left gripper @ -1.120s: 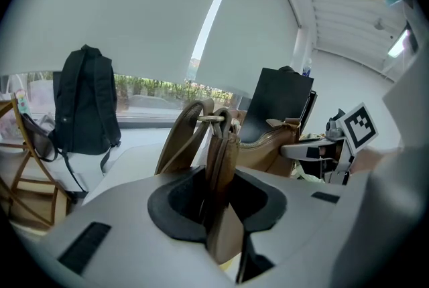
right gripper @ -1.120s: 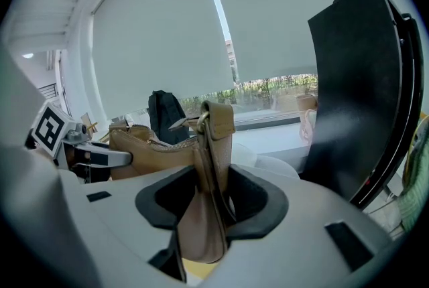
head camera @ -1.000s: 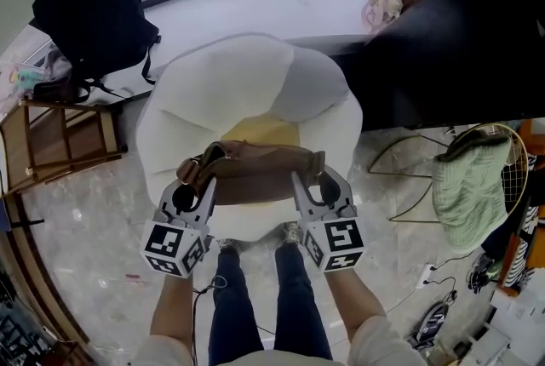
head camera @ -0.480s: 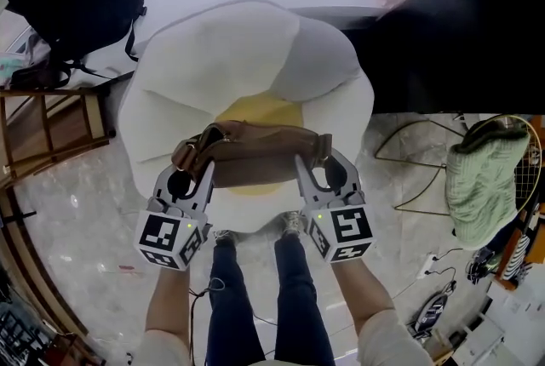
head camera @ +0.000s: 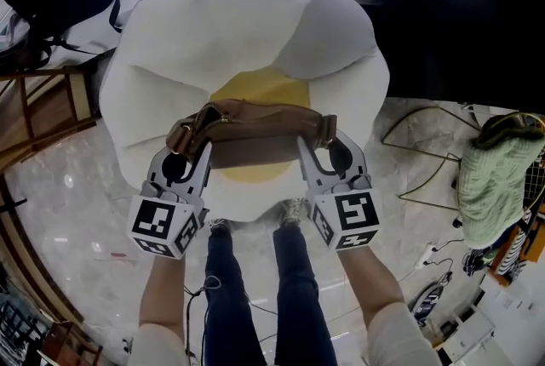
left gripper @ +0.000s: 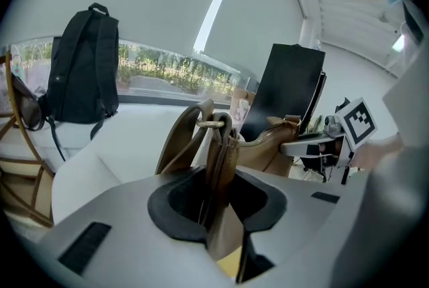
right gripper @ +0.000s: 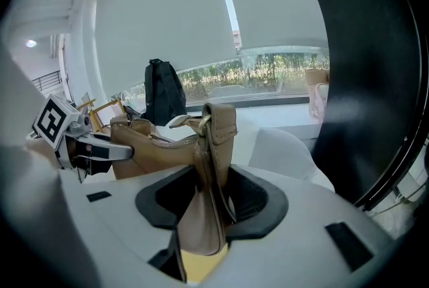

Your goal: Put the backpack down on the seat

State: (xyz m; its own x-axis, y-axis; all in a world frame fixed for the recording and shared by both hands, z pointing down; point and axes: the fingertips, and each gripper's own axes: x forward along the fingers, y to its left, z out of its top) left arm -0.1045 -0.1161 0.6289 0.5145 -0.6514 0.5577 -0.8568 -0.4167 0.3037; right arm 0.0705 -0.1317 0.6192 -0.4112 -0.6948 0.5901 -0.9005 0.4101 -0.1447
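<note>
Left tongs point(head camera: 192, 153) and right tongs point(head camera: 320, 150) clamp backpack point(head camera: 255, 133), seemingly above the seat point(head camera: 213, 32).

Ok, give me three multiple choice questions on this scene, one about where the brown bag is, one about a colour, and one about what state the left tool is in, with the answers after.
1. Where is the brown bag?
A. Hanging from a hook.
B. Between the left tool and the right tool, over the seat.
C. Inside a box.

2. What colour is the seat's middle patch?
A. Yellow.
B. Green.
C. Red.

3. What state is the left tool in?
A. Open and empty.
B. Open, with a cloth draped over it.
C. Shut on the bag's end.

Answers: B, each tool holds one end of the bag above the seat; A, the head view shows the patch yellow; C, the left gripper view shows the bag's end pinched between its pads.
</note>
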